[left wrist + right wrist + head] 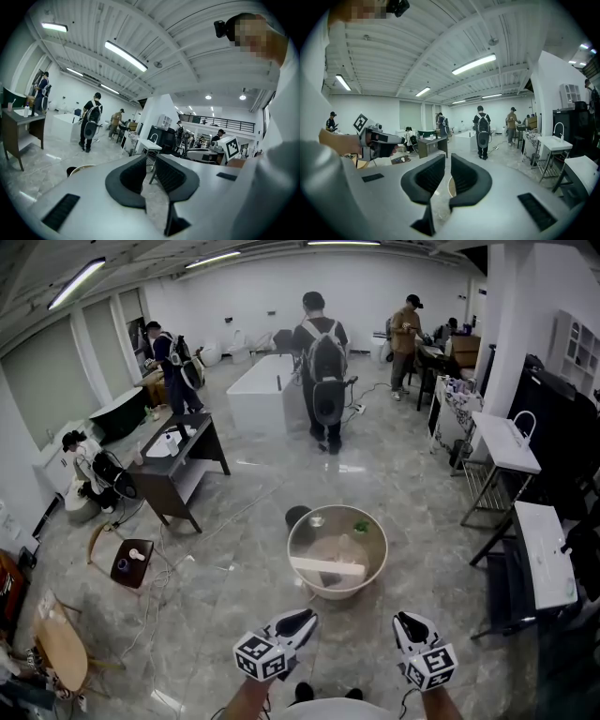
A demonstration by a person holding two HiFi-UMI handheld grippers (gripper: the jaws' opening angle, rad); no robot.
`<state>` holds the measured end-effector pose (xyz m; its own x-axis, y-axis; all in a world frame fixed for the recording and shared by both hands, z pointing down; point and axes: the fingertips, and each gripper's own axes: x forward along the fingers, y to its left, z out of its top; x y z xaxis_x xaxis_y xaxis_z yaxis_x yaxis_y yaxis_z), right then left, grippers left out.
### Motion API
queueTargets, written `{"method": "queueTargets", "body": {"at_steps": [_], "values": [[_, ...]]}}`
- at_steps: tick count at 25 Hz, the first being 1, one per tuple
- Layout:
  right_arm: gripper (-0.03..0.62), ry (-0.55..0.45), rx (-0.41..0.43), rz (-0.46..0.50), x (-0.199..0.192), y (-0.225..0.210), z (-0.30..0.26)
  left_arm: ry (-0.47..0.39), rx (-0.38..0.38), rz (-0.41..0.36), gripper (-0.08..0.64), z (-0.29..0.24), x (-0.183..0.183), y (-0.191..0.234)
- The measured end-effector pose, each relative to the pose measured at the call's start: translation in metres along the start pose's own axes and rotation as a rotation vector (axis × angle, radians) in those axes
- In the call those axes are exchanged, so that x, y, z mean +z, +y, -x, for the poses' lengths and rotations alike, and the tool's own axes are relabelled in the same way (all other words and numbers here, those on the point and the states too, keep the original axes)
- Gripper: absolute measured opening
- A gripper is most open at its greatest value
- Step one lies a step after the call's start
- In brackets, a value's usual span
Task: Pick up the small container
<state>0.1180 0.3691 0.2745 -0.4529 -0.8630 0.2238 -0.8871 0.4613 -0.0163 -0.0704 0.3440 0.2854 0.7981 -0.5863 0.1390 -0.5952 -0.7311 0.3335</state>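
small container (316, 519) sits inside basin (291, 549)

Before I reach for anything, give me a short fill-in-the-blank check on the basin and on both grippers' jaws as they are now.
1. The basin ahead is ____ in outline.
2. A white board lies ____ its rim.
3. Between the jaws of the left gripper there is ____.
4. The jaws of the right gripper stand slightly ____, with only a narrow gap.

Missing words: round; across; nothing; apart.
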Motion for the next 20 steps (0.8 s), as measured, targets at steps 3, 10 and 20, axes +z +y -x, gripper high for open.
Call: {"method": "queueTargets", "body": {"at_steps": [3, 10, 20], "values": [[0.094, 0.007, -0.006, -0.004, -0.001, -0.002, -0.002, 0.006, -0.001, 0.014, 0.098, -0.001, -0.001, 0.003], [0.205, -0.002, -0.017, -0.018, 0.002, 0.000, -0.010, 0.005, 0.001, 0.033, 0.202, -0.003, 0.000, 0.012], [0.308, -0.001, -0.027, -0.047, 0.000, 0.004, -0.019, 0.000, -0.018, 0.058, 0.311, -0.001, 0.000, 0.024]]}}
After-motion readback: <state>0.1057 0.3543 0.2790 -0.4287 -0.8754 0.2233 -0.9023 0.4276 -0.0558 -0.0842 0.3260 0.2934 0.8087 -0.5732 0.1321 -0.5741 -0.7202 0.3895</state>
